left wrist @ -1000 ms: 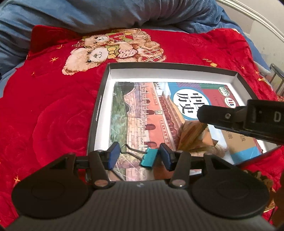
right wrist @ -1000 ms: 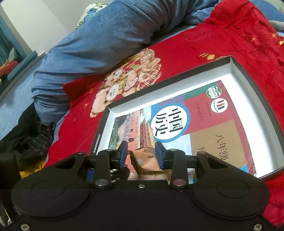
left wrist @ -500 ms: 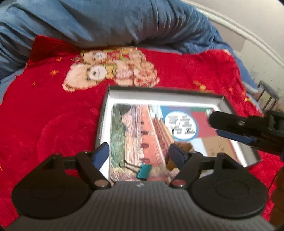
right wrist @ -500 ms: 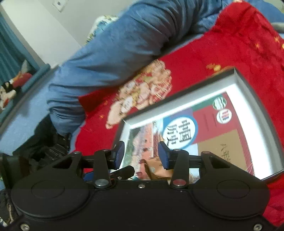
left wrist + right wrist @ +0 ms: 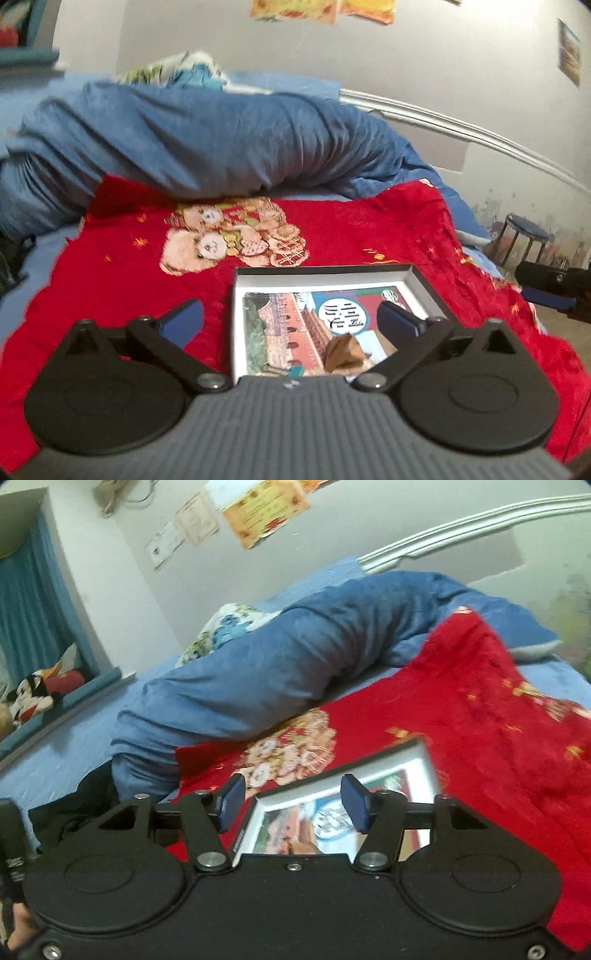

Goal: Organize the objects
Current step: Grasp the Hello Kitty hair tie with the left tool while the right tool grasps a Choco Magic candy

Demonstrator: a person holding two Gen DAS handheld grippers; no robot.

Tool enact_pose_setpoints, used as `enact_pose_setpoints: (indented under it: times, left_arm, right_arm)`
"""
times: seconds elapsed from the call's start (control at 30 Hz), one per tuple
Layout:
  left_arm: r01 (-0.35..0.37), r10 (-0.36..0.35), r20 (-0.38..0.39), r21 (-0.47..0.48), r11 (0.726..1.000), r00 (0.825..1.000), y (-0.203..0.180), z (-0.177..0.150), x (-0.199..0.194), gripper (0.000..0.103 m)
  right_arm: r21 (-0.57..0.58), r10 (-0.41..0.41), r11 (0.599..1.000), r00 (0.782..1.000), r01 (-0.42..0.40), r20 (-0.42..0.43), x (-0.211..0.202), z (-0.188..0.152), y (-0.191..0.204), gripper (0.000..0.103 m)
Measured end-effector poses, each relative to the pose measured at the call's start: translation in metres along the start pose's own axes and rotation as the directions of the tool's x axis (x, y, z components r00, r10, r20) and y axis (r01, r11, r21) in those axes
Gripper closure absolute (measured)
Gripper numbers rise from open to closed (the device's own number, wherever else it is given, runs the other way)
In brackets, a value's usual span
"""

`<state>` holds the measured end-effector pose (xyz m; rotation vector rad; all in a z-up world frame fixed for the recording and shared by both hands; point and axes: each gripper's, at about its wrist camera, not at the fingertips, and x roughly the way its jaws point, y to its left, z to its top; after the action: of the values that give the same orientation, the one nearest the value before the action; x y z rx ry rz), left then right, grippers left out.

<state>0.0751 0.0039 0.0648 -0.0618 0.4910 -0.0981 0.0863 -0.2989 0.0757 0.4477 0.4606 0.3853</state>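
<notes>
A shallow black box with a white inside (image 5: 325, 272) lies on the red blanket (image 5: 122, 295). In it lie a history schoolbook (image 5: 280, 321), a crumpled brown packet (image 5: 345, 354) and a teal binder clip (image 5: 295, 370), which peeks out just above my left gripper's body. My left gripper (image 5: 290, 321) hovers above and behind the box, its jaws opening wide with nothing held. The right gripper (image 5: 293, 805) also hangs back over the box (image 5: 260, 805), its jaws opening and empty. It shows at the right edge of the left wrist view (image 5: 533, 286).
A rolled blue quilt (image 5: 207, 147) lies across the bed behind the blanket, with a patterned pillow (image 5: 229, 627) beyond it. A round stool (image 5: 524, 236) stands off the bed's right side. Dark clothing (image 5: 74, 812) lies at the left, and a plush toy (image 5: 33, 698) sits on the windowsill.
Both grippers have risen and pulled back from the box while their jaws widened. The binder clip and the brown packet stay in the box, no longer between the fingers.
</notes>
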Motion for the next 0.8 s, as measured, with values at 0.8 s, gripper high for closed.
enact_pose_setpoints:
  times: [0.8]
  left_arm:
    - [-0.131,0.122,-0.276,-0.014,0.991,0.953,-0.038,-0.1,0.034,0.0]
  right_arm:
    - [0.011,-0.335,0.932,0.87,0.363,-0.362,0.035,-0.079,-0.041,0.035]
